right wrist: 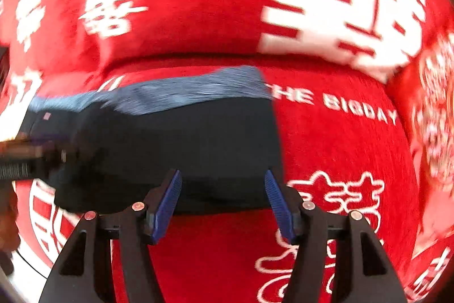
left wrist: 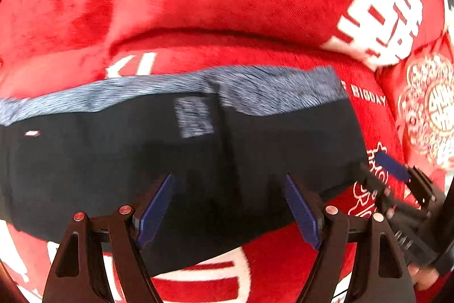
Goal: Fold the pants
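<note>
The folded pants [left wrist: 198, 161] lie flat on the blanket [left wrist: 255, 13], waistband [left wrist: 255, 90] on the side away from both tongs. The left tongs [left wrist: 229, 206] hang over the pants' near edge. The right tongs [right wrist: 222, 200] hang at the pants' right near corner, with bare blanket to their right.

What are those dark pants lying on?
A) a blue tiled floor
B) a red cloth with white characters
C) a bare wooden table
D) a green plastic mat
B: the pants lie flat on a red cloth printed with big white characters, which shows around them on every side in both views.
</note>
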Tool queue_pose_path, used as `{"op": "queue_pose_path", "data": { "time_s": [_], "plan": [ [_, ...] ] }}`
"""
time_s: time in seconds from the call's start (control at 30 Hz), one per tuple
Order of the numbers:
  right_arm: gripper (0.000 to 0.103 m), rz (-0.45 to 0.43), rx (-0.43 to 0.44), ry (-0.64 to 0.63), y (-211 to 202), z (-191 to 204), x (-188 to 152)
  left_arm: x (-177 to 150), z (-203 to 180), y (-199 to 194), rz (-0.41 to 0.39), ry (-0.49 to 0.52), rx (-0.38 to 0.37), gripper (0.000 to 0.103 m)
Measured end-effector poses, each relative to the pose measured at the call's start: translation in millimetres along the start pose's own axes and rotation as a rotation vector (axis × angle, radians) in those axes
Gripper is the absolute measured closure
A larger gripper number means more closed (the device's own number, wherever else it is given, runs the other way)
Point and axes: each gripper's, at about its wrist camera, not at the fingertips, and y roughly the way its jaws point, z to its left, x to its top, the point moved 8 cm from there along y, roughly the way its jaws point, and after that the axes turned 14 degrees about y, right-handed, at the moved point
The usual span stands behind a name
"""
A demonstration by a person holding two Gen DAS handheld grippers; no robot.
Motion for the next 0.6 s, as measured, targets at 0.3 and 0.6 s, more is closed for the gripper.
{"op": "queue_pose_path", "data": {
  "time_s": [0.3, 0.6],
  "plan": [
    [0.044, 0.074, 0.05, 0.107, 4, -31, -7, 5, -19, 6, 0.036, 0.04, -0.035, 0.096],
    [0.043, 0.1, 0.14, 0.095, 11, -29, 15, -23, -21, 23, 0.033, 0.007, 0.013, 0.096]
  ]
}}
